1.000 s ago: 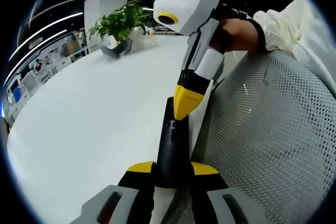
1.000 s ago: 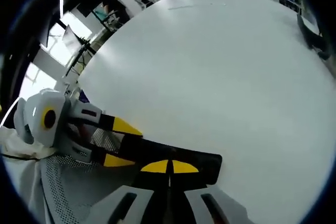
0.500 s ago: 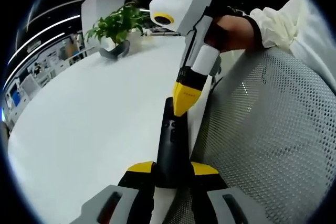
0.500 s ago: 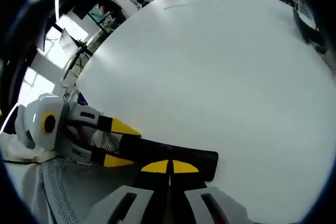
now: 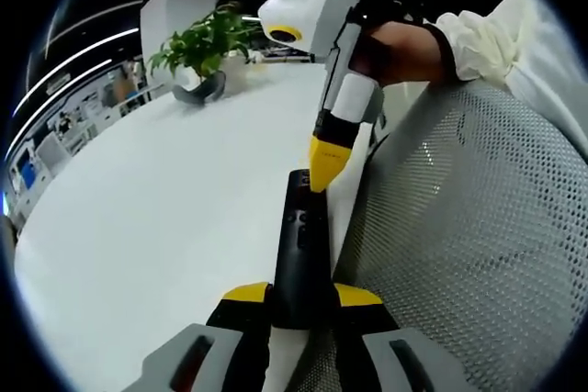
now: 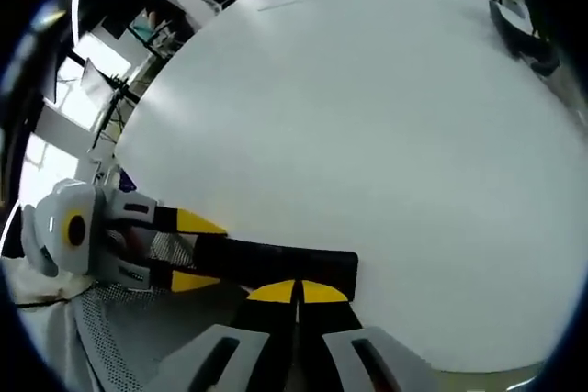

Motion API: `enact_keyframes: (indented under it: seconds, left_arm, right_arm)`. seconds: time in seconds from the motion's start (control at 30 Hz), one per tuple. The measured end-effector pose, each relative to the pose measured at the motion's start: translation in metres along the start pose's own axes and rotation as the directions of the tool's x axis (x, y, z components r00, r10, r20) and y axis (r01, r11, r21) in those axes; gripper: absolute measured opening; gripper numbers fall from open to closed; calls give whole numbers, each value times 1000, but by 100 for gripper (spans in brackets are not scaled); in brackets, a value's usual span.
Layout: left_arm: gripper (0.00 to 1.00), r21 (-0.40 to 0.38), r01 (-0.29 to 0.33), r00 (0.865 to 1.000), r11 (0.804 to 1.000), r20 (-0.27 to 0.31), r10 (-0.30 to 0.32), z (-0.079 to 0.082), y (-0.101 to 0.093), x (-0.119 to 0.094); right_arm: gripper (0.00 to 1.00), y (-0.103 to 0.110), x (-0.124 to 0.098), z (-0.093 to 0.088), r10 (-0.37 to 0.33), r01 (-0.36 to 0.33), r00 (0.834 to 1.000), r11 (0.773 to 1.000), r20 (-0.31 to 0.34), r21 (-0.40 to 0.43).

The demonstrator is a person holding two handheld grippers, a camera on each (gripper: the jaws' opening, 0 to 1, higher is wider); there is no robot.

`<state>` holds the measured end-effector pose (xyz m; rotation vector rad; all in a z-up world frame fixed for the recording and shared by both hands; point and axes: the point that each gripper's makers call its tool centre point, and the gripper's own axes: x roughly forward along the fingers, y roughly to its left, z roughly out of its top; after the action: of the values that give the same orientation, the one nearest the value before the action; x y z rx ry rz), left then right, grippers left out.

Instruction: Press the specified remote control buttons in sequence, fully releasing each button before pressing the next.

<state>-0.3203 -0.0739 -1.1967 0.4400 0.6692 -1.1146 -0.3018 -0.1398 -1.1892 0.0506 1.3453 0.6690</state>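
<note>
My left gripper [image 5: 299,296] holds the remote control [image 5: 301,254] by its near end, jaws closed on its two sides, yellow pads flush against the black body. The remote runs away from me along the near edge of the white table [image 5: 165,218], beside the mesh chair back [image 5: 469,245] on the right. In the right gripper view the same remote [image 6: 276,263] lies crosswise, the left gripper [image 6: 188,250] clamping its left end.

My right gripper [image 5: 323,161] has its jaws pressed together with nothing between them; they serve as a single pointed tip. In the right gripper view that tip [image 6: 296,293] sits at the near long edge of the remote.

Change over the last second: the tip was down on the middle of the keypad, covering the buttons there. It has since lifted and travelled toward the far end. In the left gripper view it now stands near the top of the remote, and the cluster of small buttons [image 5: 296,227] lower on the keypad is uncovered. I cannot tell whether the tip touches the surface or hangs just clear.

Judgement: the mid-keypad press looks released, as the task demands, and I am lining up on a button near the far end. Potted plant [image 5: 207,48] stands far left, well apart. The left grip seems steady, with the remote's position unchanged between the pads.
</note>
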Motion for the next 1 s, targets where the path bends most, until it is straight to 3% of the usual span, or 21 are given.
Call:
enact_keyframes:
  seconds: [0.33, 0.53, 0.83, 1.0]
  left_arm:
    - [25, -3, 2, 1000, 1000, 3, -2, 0, 0, 0]
    - [25, 14, 1, 1000, 1000, 1, -1, 0, 0, 0]
    - [25, 22, 1, 1000, 1000, 2, -1, -1, 0, 0]
    - [25, 24, 1, 1000, 1000, 1, -1, -1, 0, 0]
  right_arm:
    - [0, 5, 4, -1, 10, -11, 1000, 999, -14, -34]
    - [0, 6, 5, -2, -18, 15, 1000, 995, -23, -100]
    - [0, 4, 4, -1, 11, -12, 1000, 998, -13, -57]
    - [0, 5, 5, -1, -4, 3, 1000, 996, -9, -87]
